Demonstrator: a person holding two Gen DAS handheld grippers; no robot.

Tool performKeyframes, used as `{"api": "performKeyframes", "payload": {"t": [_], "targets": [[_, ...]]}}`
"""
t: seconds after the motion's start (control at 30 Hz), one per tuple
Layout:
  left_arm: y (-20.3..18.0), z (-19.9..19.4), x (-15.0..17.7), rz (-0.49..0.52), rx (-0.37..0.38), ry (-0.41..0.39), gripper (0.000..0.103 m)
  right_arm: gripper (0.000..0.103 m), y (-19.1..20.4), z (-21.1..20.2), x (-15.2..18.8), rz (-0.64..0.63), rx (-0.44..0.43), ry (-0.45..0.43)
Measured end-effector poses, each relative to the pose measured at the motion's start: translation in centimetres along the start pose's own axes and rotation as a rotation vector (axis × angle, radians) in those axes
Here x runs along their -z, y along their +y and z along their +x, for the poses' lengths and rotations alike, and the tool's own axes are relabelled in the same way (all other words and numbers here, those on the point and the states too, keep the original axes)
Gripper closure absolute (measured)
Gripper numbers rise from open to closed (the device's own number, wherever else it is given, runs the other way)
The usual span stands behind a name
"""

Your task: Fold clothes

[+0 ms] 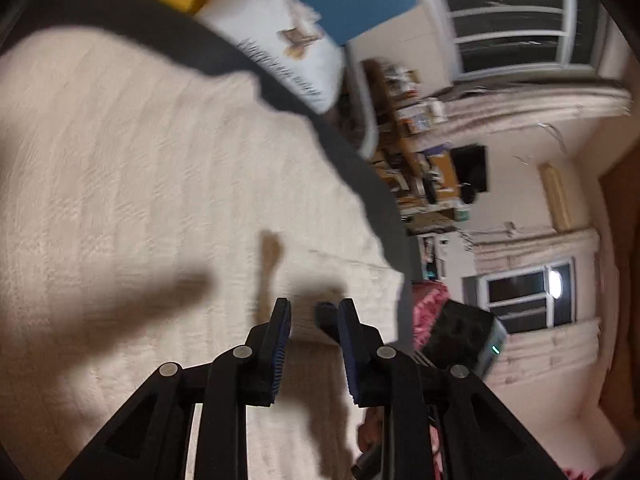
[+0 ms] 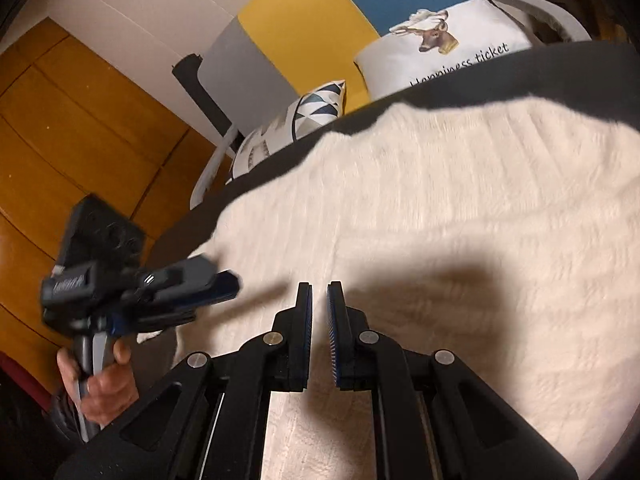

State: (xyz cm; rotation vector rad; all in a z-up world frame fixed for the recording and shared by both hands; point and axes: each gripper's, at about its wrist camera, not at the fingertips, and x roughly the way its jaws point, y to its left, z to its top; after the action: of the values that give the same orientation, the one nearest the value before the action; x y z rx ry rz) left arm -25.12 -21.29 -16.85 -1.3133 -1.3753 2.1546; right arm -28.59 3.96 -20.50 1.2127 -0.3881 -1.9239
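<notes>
A cream knitted garment (image 1: pixel 140 160) lies spread over a dark surface (image 1: pixel 200 52) and fills most of both views. My left gripper (image 1: pixel 314 308) hovers over the cloth near its edge, open, with nothing between the blue pads. In the right wrist view the same garment (image 2: pixel 440 200) stretches away to the far right. My right gripper (image 2: pixel 319 290) is above it, shut with only a thin slit and no cloth in it. The left gripper (image 2: pixel 228 284) shows there from the side, held by a hand (image 2: pixel 100 384), with its tips over the garment's left edge.
A white cushion with a deer print (image 2: pixel 440 52) and a triangle-patterned cushion (image 2: pixel 304 112) lean beyond the dark surface's far edge (image 2: pixel 520 76). Wooden floor (image 2: pixel 80 140) lies to the left. Cluttered shelves (image 1: pixel 420 160) and windows stand past the edge in the left wrist view.
</notes>
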Motion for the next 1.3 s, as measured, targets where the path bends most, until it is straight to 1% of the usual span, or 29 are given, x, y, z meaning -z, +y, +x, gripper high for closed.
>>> {"api": "performKeyframes", "payload": {"t": [0.03,0.1,0.13,0.17,0.23,0.3,0.4,0.5,0.57,0.6,0.63,0.67,0.7,0.73,0.77,0.8,0.83,0.9,0.97,1.03,1.07,1.13,1.17,1.27,1.3], "targets": [[0.2,0.3,0.0,-0.005,-0.006,0.004,0.08,0.094,-0.2,-0.2,0.2,0.005,0.013,-0.002],[0.2,0.9,0.3,-0.004,-0.002,0.022,0.079,0.094,-0.9,-1.4,0.5,0.027,-0.005,-0.018],[0.3,1.5,0.5,-0.005,-0.012,0.034,0.078,0.091,-1.2,-2.2,0.6,0.04,-0.008,-0.035],[0.3,2.1,0.6,-0.008,-0.025,0.047,0.078,0.091,-1.6,-3.0,0.7,0.055,-0.019,-0.048],[0.6,3.1,0.9,-0.022,-0.045,0.069,0.078,0.091,-2.6,-4.3,1.4,0.107,-0.08,-0.062],[0.9,4.0,1.4,-0.041,-0.059,0.088,0.077,0.091,-3.4,-5.0,2.5,0.134,-0.087,-0.066],[1.2,5.3,2.0,-0.069,-0.056,0.106,0.075,0.09,-4.5,-5.7,4.1,0.18,-0.093,-0.07],[0.8,6.8,1.9,-0.088,-0.056,0.104,0.075,0.09,-5.3,-5.9,5.3,0.213,-0.088,-0.07],[0.6,7.6,1.6,-0.11,-0.039,0.102,0.075,0.09,-5.7,-6.1,5.8,0.226,-0.082,-0.076],[0.6,7.9,1.5,-0.123,-0.033,0.1,0.075,0.088,-5.8,-6.2,5.9,0.227,-0.082,-0.078],[0.7,8.2,1.4,-0.141,-0.027,0.097,0.075,0.076,-5.9,-6.4,6.0,0.228,-0.078,-0.081],[0.8,8.4,1.1,-0.17,-0.017,0.088,0.077,0.07,-6.0,-6.6,6.2,0.23,-0.076,-0.085],[0.9,8.4,0.9,-0.19,-0.006,0.061,0.084,0.063,-6.0,-6.8,6.3,0.233,-0.076,-0.093],[0.7,8.3,0.7,-0.189,-0.006,0.025,0.094,0.063,-6.0,-7.0,6.4,0.238,-0.077,-0.101],[-0.1,8.1,0.4,-0.169,-0.005,-0.009,0.097,0.062,-6.1,-7.2,6.5,0.249,-0.076,-0.114],[-1.2,7.8,0.0,-0.142,0.009,-0.042,0.098,0.059,-6.3,-7.5,6.7,0.263,-0.076,-0.13],[-2.6,7.3,-0.3,-0.111,0.033,-0.064,0.098,0.053,-6.6,-8.1,7.1,0.289,-0.078,-0.158],[-6.8,5.8,-1.2,-0.018,0.082,-0.111,0.098,0.049,-7.5,-9.5,8.0,0.339,-0.09,-0.223],[-10.8,4.4,-2.2,0.064,0.137,-0.136,0.098,0.043,-8.6,-11.6,9.0,0.409,-0.123,-0.31],[-15.7,3.3,-3.4,0.169,0.161,-0.156,0.098,0.019,-10.4,-13.0,10.0,0.533,-0.227,-0.401],[-17.5,3.0,-3.8,0.211,0.163,-0.165,0.098,0.016,-11.3,-13.6,10.4,0.597,-0.278,-0.444],[-21.1,2.3,-4.6,0.29,0.168,-0.181,0.098,0.015,-12.8,-14.4,10.8,0.698,-0.341,-0.516],[-22.2,2.1,-5.0,0.314,0.17,-0.189,0.098,0.015,-13.3,-14.5,10.8,0.74,-0.37,-0.54],[-25.3,1.8,-6.0,0.369,0.182,-0.2,0.098,0.012,-13.8,-14.4,10.2,0.812,-0.444,-0.6],[-26.1,1.7,-6.2,0.388,0.181,-0.205,0.098,0.006,-13.7,-14.2,9.8,0.819,-0.455,-0.618]]}}
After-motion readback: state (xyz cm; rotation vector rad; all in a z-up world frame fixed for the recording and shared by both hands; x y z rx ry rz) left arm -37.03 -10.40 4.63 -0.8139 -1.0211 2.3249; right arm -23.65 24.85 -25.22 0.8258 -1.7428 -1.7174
